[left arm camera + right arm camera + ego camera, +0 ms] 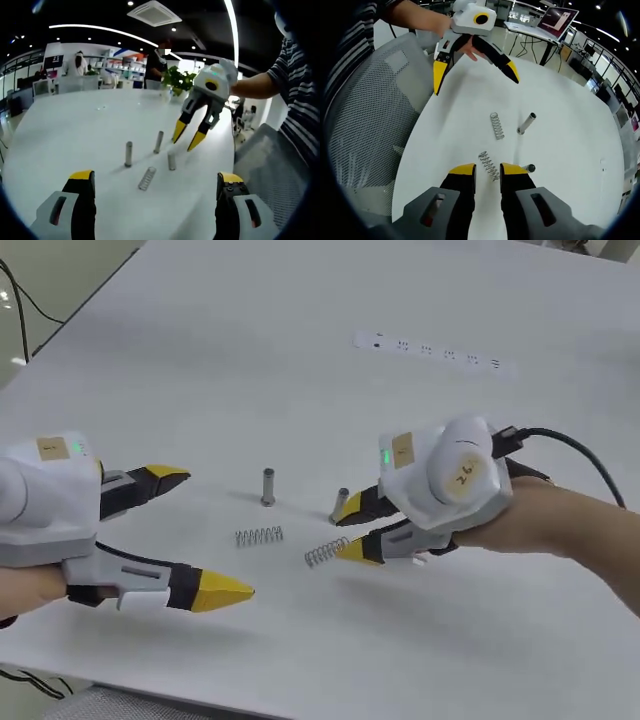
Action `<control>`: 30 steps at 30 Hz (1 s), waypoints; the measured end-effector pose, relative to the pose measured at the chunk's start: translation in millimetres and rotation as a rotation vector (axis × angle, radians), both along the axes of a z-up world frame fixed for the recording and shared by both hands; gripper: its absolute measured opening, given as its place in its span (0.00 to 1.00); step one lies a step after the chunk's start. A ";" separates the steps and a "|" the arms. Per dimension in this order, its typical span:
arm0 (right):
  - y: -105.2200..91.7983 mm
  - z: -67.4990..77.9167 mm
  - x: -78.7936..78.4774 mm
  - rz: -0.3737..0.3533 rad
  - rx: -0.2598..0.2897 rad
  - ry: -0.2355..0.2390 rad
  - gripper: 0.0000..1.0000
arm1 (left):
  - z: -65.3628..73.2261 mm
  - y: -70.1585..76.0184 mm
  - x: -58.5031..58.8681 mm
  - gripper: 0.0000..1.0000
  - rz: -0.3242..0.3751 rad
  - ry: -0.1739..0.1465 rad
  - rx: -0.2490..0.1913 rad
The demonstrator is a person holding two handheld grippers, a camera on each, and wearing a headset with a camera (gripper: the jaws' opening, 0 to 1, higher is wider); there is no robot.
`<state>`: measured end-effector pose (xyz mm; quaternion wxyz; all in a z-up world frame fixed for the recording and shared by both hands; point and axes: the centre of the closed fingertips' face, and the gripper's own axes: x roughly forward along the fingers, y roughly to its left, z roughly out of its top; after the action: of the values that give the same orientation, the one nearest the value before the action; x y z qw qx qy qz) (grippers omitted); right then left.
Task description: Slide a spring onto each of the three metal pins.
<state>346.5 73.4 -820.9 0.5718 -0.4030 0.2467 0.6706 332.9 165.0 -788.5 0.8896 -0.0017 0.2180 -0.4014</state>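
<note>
Two metal pins stand upright on the white table [300, 360]: one pin [268, 486] [128, 153] [526, 123] at the centre, a second pin [341, 504] [529, 168] beside my right gripper's upper jaw. One spring [259, 536] [147, 178] [496, 125] lies flat between the two grippers. A second spring [325, 552] [487, 161] lies at the tips of my right gripper [346, 534] [488, 169] [185, 144], whose jaws stand a little apart around its near end. My left gripper [210, 533] [155, 176] [475, 75] is wide open with nothing in it, left of the first spring.
A white power strip [435, 353] lies at the back right of the table. A black cable [580, 450] trails from the right gripper. A grey mesh chair [375, 115] stands at the table's near edge. People and desks are far behind.
</note>
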 end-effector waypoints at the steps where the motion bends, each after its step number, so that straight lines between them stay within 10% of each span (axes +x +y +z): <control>1: 0.2 -2.0 0.6 0.002 -0.005 -0.001 0.17 | 0.0 -0.1 -0.1 0.98 0.000 0.000 0.000; 30: -5.5 -43.5 4.6 -0.028 -0.079 0.022 0.08 | -2.2 1.3 -3.0 0.98 0.010 0.010 -0.006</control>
<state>351.1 67.9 -864.3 0.5620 -0.4144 0.2851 0.6566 329.9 166.2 -790.7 0.8905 -0.0075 0.2212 -0.3975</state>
